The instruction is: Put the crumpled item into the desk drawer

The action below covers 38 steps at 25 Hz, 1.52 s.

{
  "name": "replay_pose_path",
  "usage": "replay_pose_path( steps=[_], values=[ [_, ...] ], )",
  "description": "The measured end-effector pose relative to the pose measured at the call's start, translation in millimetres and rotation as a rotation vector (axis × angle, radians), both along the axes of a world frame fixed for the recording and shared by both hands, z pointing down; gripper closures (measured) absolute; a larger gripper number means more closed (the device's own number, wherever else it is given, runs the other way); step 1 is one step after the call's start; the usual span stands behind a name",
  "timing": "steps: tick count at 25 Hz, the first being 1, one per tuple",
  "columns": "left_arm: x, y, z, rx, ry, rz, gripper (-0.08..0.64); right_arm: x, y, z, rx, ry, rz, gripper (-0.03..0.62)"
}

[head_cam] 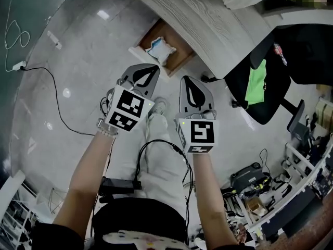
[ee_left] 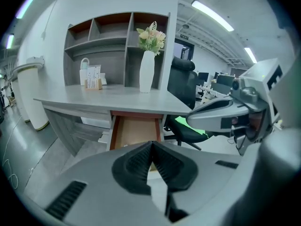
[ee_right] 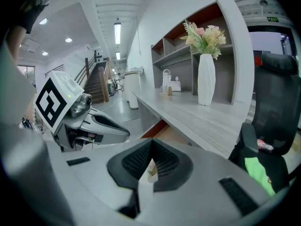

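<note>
The crumpled white and blue item (head_cam: 160,49) lies inside the open wooden desk drawer (head_cam: 179,56), which sticks out from under the grey desk (head_cam: 208,20). My left gripper (head_cam: 147,73) hangs shut and empty just in front of the drawer. My right gripper (head_cam: 193,90) is beside it, also shut with nothing in it. In the left gripper view the shut jaws (ee_left: 153,145) cover the front of the drawer (ee_left: 135,131), so the item is hidden there. In the right gripper view the pads (ee_right: 151,147) meet at the tip, and the drawer (ee_right: 164,133) shows under the desk edge.
A black office chair with a green cloth (head_cam: 260,82) stands right of the drawer. A white vase with flowers (ee_left: 146,72) and shelves (ee_left: 113,36) are on the desk. Cables (head_cam: 52,87) run over the floor at left, and cluttered gear (head_cam: 255,184) lies at lower right.
</note>
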State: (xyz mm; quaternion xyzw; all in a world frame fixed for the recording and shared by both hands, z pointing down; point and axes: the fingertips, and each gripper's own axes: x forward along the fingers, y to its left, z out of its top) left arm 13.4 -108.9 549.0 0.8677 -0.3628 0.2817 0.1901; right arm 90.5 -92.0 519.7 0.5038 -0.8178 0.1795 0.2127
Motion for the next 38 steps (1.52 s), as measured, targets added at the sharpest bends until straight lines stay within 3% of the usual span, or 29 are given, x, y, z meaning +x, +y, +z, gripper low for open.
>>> replay_pose_path(
  steps=[8,13,27,38],
  values=[
    [-4.9,13.1,-50.4,0.029,0.007,0.018,0.548,-3.4,6.9,-47.8,0.025,-0.028,0.015,0.588],
    [-10.0,16.6,-84.2,0.05,0.035,-0.016,0.548,-3.1,9.5,-76.0,0.052,-0.027,0.014,0.588],
    [-12.1,22.3,-187.9,0.198,0.069,0.032,0.548,-0.9,11.2,-158.2,0.155,-0.036,0.006,0.588],
    [-27.6,16.0,-243.5,0.286,0.091,-0.003,0.548,-3.4,15.4,-217.9,0.247,-0.033,-0.016,0.588]
  ],
)
